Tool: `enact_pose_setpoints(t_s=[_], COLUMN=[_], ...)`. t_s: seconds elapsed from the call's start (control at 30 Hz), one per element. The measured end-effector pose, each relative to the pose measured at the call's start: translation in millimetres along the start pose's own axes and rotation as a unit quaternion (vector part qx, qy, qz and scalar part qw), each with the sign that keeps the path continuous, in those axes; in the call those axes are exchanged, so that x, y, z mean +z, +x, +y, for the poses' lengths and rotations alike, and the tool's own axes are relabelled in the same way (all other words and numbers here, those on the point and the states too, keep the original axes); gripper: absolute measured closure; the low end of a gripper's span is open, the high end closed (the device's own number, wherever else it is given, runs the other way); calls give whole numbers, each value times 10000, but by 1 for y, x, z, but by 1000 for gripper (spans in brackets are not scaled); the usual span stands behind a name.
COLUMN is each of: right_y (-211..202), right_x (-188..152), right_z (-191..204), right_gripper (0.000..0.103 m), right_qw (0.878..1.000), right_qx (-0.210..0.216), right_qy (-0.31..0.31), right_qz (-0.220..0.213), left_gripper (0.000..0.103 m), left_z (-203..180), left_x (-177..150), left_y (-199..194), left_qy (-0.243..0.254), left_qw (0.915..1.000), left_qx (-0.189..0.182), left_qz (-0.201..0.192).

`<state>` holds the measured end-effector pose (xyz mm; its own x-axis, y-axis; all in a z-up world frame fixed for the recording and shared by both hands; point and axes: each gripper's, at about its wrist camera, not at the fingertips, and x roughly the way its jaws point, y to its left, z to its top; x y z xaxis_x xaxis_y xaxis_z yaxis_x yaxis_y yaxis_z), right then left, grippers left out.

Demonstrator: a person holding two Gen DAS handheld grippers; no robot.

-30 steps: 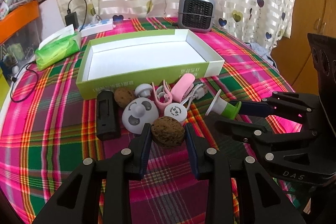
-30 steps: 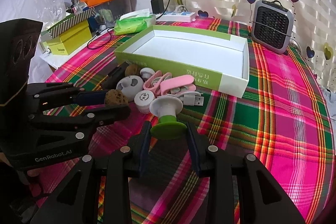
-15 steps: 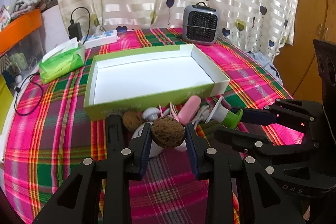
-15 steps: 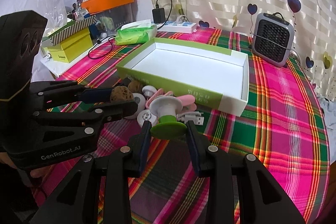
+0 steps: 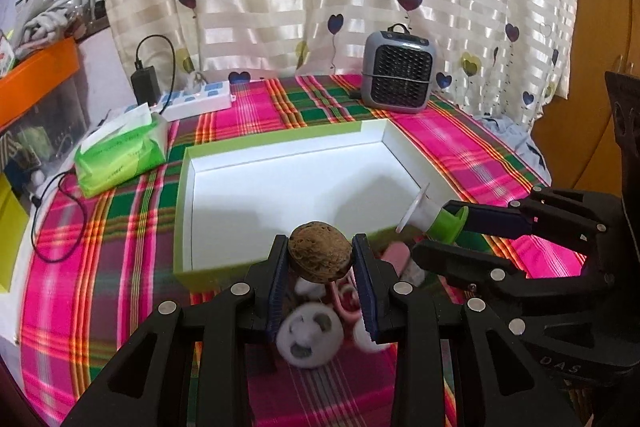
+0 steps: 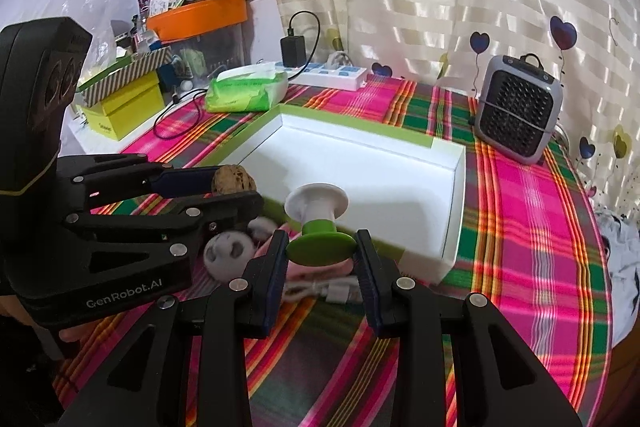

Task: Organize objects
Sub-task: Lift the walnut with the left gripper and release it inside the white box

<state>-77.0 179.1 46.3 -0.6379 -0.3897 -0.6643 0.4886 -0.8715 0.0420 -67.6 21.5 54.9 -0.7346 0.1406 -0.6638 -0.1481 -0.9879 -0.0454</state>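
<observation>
Walnut (image 5: 320, 251) sits pinched between the pads of the left hand-held gripper (image 5: 320, 267), lower centre of the left wrist frame, lifted off the cloth and hanging at the near wall of the green-and-white box (image 5: 182, 211). Jaws narrow, closed on the shell. The green-and-white spool (image 6: 318, 223) is clamped by its green flange in the right hand-held gripper (image 6: 321, 259), centre of the right wrist frame, also raised and at the box's near edge, white end pointing toward the box.

Box interior looks bare, so nothing is sorted yet by the look of it. Leftover small items (image 5: 310, 341) lie blurred on the plaid counter (image 5: 100, 267) under the left gripper: a round white piece, something pink, a white cable.

Risks, judged:
- Walnut is round and hard; narrow pad contact could let it roll out early and land on the pile or cloth.
- Both grippers are close together at the same box edge; they could bump and knock a grip loose.
- Spool is held only by the flange rim, so it could pivot and tip.
- A low approach could catch the light cardboard wall and shove the box.

Fan heater (image 5: 398, 77) and tissue pack (image 5: 120, 157) are well apart.
</observation>
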Motion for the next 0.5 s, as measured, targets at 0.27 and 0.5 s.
enact_pose_setpoints(t_s=[0.27,0.5], right_y=[25,48], right_x=[16,28], right_z=[-13,-20], right_gripper=[68,68], right_qw=[9998,9992], right_qx=[-125,-242], right_qy=[-16,-78], right_qz=[159,306], left_gripper=[73,73], left_z=[11,17], left_x=[16,27], left_y=[26,47], left_qy=[-77,-97], left_qw=[9999,9998], left_qx=[17,15], left_qz=[82,165])
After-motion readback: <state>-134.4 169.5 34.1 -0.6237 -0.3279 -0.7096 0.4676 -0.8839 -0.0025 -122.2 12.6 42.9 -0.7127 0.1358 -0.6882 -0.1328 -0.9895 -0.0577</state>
